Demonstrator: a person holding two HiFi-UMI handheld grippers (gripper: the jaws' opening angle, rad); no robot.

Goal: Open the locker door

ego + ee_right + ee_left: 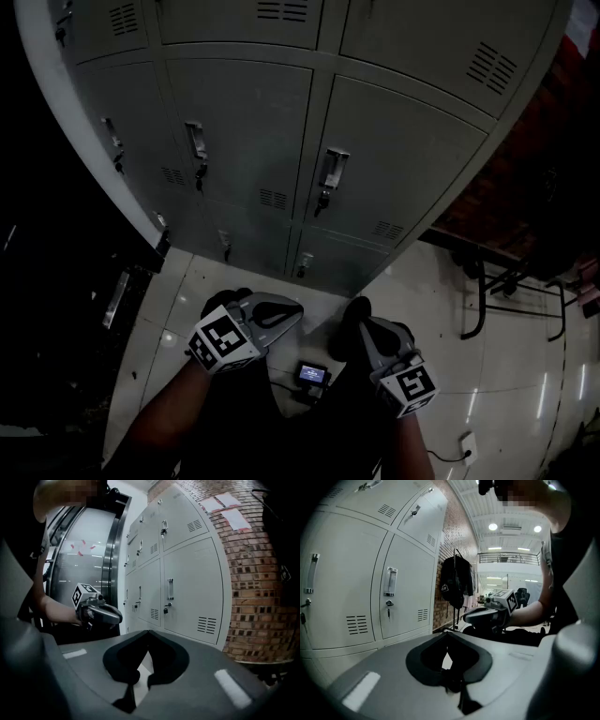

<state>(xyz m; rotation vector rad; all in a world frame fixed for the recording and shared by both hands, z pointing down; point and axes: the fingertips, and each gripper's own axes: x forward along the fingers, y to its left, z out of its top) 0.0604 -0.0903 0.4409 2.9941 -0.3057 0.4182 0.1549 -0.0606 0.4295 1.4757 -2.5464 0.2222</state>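
A bank of grey lockers [281,122] stands before me, all doors closed, each with a vertical handle [333,169] and a keyed lock below it. My left gripper [292,309] and right gripper [359,307] hang low over the white floor, side by side and well short of the doors. Each is shut with nothing between its jaws. In the left gripper view the left gripper [447,633] has its tips meeting, with the right gripper [480,615] beyond it. In the right gripper view the right gripper [149,633] is closed too, and the left gripper [105,613] shows past it.
A small device with a lit screen [311,375] lies on the floor between my arms. A black metal frame [487,291] stands at the right by a brick wall [262,573]. A black bag [457,581] hangs there. A dark doorway [56,281] is at the left.
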